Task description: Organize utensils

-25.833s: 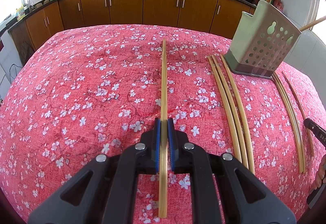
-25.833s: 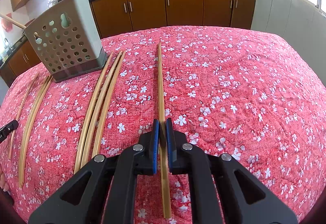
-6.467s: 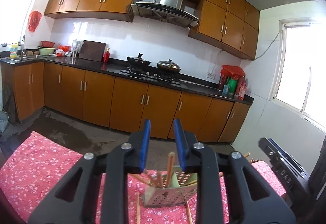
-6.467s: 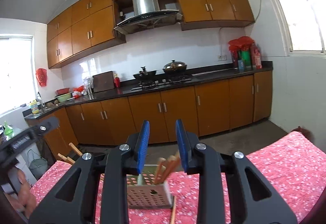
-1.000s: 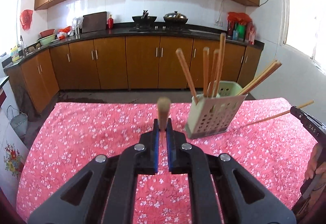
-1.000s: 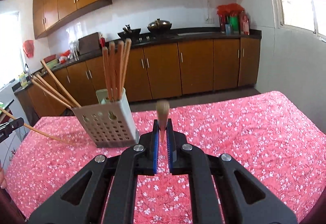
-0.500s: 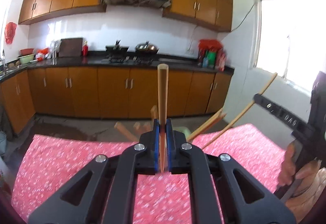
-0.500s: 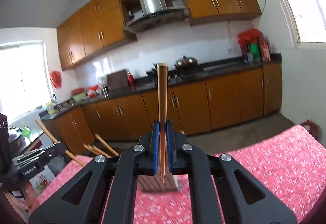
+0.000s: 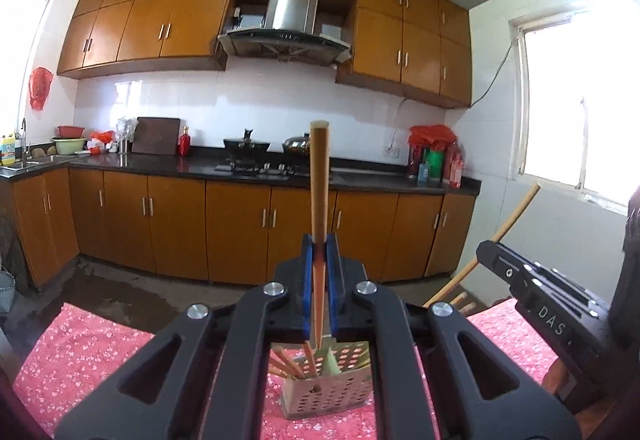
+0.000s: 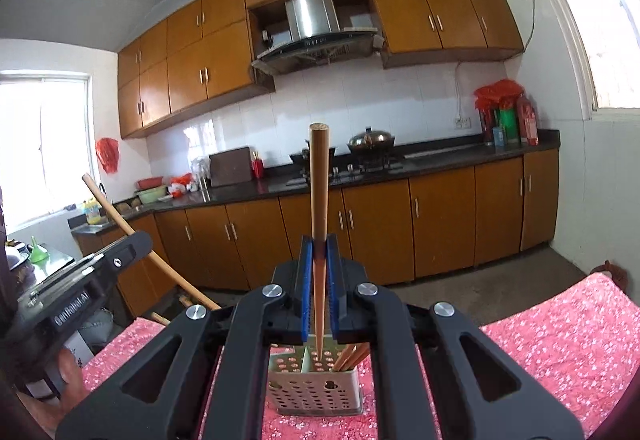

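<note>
Wooden chopsticks already stand in the holder; each gripper holds one more above it, not yet dropped.

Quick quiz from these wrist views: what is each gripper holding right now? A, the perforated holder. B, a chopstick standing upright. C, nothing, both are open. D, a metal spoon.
B: the left gripper and right gripper are each shut on an upright chopstick, above the perforated holder.
</note>
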`<state>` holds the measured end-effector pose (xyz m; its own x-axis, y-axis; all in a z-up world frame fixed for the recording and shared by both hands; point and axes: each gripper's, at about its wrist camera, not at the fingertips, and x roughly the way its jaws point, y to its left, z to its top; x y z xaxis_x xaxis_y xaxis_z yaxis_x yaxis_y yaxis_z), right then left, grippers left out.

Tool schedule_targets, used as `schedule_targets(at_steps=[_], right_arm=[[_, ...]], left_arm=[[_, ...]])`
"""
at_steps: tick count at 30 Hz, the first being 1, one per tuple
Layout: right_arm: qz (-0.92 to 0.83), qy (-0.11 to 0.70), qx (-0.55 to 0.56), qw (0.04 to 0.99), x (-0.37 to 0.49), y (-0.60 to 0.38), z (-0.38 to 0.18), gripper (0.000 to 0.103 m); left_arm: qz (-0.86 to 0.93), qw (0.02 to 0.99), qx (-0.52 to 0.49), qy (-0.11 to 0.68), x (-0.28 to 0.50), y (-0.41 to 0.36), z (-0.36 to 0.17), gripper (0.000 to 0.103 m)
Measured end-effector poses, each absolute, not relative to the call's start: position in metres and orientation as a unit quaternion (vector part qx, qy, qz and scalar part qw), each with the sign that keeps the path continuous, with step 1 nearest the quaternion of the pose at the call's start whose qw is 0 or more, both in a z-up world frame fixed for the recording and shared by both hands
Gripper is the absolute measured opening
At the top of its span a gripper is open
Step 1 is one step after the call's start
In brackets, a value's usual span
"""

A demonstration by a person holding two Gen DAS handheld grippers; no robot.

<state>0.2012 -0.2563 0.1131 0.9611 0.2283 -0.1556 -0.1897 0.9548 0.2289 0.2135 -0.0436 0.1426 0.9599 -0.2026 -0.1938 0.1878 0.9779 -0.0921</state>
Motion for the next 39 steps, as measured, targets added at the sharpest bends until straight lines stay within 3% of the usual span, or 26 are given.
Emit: schedule_targets(at_steps=[6, 8, 11, 16, 20, 23, 31, 39], right_arm=[[0.107, 0.122, 0.104, 0.981, 0.214, -0.251, 0.098, 0.008], [0.107, 0.123, 0.101, 0.981, 0.212, -0.248, 0.098, 0.012], [0.1, 0.118, 0.097, 0.983, 0.208, -0.25, 0.1, 0.038], [0.089, 0.103, 0.099, 0.986, 0.192, -0.26, 0.109, 0.045], [0.076, 0.087, 0.089, 0.989, 0.169, -0.267, 0.111, 0.076], [0.057, 0.073, 0.068, 0.993, 0.145, -0.266, 0.106, 0.101], [0.014, 0.116, 0.057, 0.992, 0.1, -0.263, 0.073, 0.101], [0.017, 0.126, 0.037, 0.991, 0.061, -0.247, 0.043, 0.101]], left_arm=[[-0.092, 0.984, -0.046, 0.145, 0.24, -0.041, 0.113, 0.008], [-0.091, 0.984, -0.05, 0.146, 0.241, -0.035, 0.112, 0.015], [-0.086, 0.985, -0.056, 0.14, 0.236, -0.027, 0.117, 0.034], [-0.078, 0.985, -0.077, 0.131, 0.22, -0.008, 0.13, 0.049], [-0.058, 0.987, -0.074, 0.133, 0.194, 0.007, 0.133, 0.081], [-0.046, 0.989, -0.059, 0.129, 0.168, 0.015, 0.128, 0.098], [-0.019, 0.987, -0.044, 0.153, 0.098, 0.03, 0.088, 0.099], [0.011, 0.991, 0.009, 0.129, 0.047, 0.016, 0.051, 0.099]])
